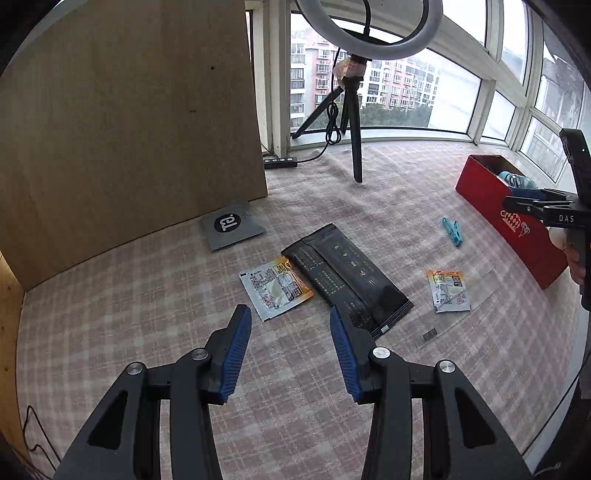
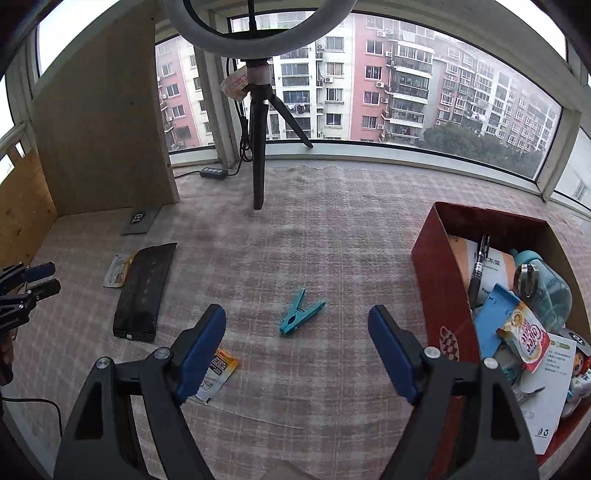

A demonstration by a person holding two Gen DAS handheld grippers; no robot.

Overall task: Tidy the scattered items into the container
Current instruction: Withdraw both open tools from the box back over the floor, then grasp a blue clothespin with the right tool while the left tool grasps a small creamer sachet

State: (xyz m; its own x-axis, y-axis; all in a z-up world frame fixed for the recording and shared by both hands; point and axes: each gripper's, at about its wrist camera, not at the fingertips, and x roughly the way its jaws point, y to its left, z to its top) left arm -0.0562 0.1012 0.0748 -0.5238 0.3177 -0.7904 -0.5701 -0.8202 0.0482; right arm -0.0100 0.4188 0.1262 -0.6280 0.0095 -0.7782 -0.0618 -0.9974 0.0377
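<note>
Printed text on the black pouch [image 1: 347, 280] too small to read. Same for the two small sachets: the larger [image 1: 275, 288] tucked partly under the pouch's edge, the other [image 2: 218, 373] half covered by a blue pad of the right tongs [image 2: 297, 321]. Right tongs in the left wrist view cut off by the frame edge (only a black arm and lettering showing). Ring light [image 2: 258, 26] cropped at the top in both views. Red box [image 2: 443, 280] running off the right and bottom edges; contents overlapping, the paper sheet [image 2: 546, 398] partly buried, its print illegible. Pen [image 2: 478, 269] with its lower end hidden behind a blue case [image 2: 491, 321].
</note>
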